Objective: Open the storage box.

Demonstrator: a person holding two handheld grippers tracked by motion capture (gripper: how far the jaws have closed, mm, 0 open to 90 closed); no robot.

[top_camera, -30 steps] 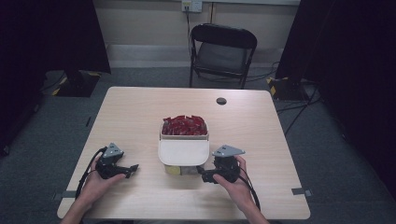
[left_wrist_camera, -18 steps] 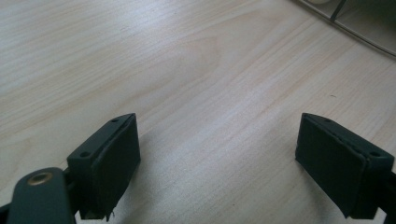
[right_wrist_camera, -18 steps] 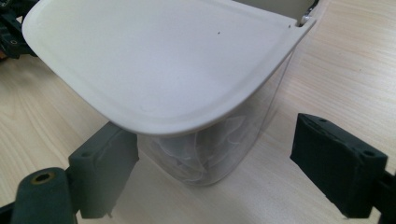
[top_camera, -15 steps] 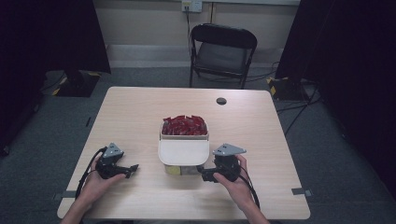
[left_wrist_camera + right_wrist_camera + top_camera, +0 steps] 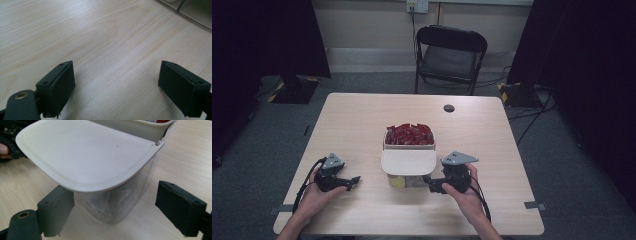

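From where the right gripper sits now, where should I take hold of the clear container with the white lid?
Grip the clear container on its body below the white lid, coming from its right side as the right gripper already faces it. The hinged lid overhangs like a shelf, so stay under it; the open jaws already stand either side of the body.

Around the clear container [image 5: 408,170], the bare table [image 5: 357,120] lies free left, right and beyond, but its hinged white lid [image 5: 85,155] overhangs the near side above the right gripper [image 5: 120,212].
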